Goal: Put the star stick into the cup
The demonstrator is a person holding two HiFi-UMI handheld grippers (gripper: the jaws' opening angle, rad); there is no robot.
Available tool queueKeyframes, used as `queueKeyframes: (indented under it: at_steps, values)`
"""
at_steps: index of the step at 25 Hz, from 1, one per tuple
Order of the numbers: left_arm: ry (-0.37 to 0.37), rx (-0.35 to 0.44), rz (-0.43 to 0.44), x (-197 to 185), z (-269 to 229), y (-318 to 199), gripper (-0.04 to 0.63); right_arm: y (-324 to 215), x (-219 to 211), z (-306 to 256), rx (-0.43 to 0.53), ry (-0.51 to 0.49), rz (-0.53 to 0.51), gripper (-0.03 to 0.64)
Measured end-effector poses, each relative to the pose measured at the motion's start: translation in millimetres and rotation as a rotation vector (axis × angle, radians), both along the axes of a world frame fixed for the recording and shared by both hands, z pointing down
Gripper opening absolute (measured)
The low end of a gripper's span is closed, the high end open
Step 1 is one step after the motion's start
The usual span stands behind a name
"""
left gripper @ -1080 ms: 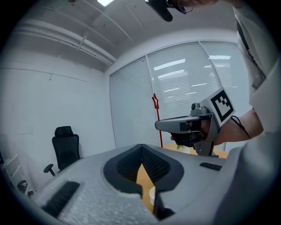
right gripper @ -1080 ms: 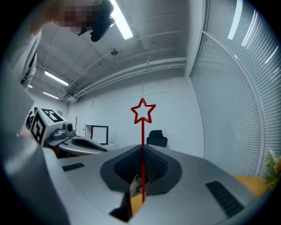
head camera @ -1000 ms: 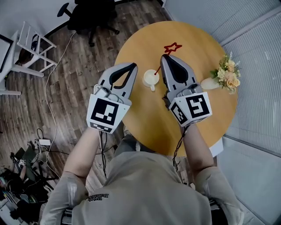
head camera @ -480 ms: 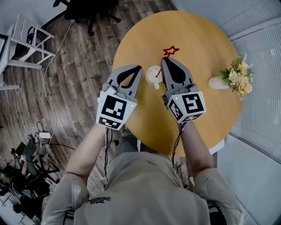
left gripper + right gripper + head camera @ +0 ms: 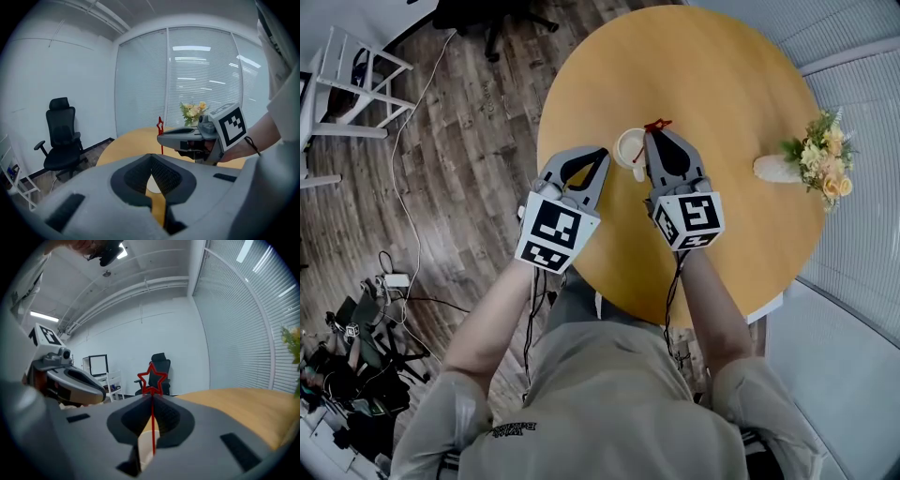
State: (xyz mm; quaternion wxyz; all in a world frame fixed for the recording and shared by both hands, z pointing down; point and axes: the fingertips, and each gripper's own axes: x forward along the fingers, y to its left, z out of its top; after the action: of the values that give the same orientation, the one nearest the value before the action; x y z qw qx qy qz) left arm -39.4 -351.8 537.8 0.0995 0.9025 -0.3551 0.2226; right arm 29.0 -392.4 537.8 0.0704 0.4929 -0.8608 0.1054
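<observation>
1. Wood in a warm yellow makes up the round counter (image 5: 722,75), which is the largest thing in the head view.
2. The right gripper (image 5: 655,135) hangs over the counter, left of its middle, with its jaws clamped on the star stick (image 5: 657,124).
3. The left gripper (image 5: 600,154) is near the counter's left edge. Its jaws are together at the tips with nothing between them.
4. A pale vase (image 5: 773,170) at the counter's right edge holds yellow and orange flowers (image 5: 825,155). In the right gripper view the frame edge cuts these off.
5. The cream cup (image 5: 630,148) stands between the two grippers' tips. The head view shows only its pale inside.
6. The red stick is held upright just beside the cup's right rim.
   - In the head view only its star top shows.
   - The right gripper view shows the whole stick (image 5: 152,418) running down between the jaws, with the cup (image 5: 144,434) below it.
   - No view shows whether its lower end has entered the cup.
7. The left gripper view alone shows the stick (image 5: 160,125) side-on above the right gripper (image 5: 161,137).
</observation>
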Motion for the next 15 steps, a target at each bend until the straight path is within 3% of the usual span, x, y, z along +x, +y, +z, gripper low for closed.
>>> queueKeyframes:
  at_steps: [10, 15]
  values:
    - [-0.010, -0.022, 0.010, 3.4, 7.5, 14.3, 0.020, 14.2, 6.0, 28.2, -0.132, -0.029, 0.009, 0.034]
    - [-0.015, -0.014, 0.014, 3.0, 1.4, 24.3, 0.020, 27.0, 7.4, 27.2, -0.184, -0.070, 0.029, 0.095]
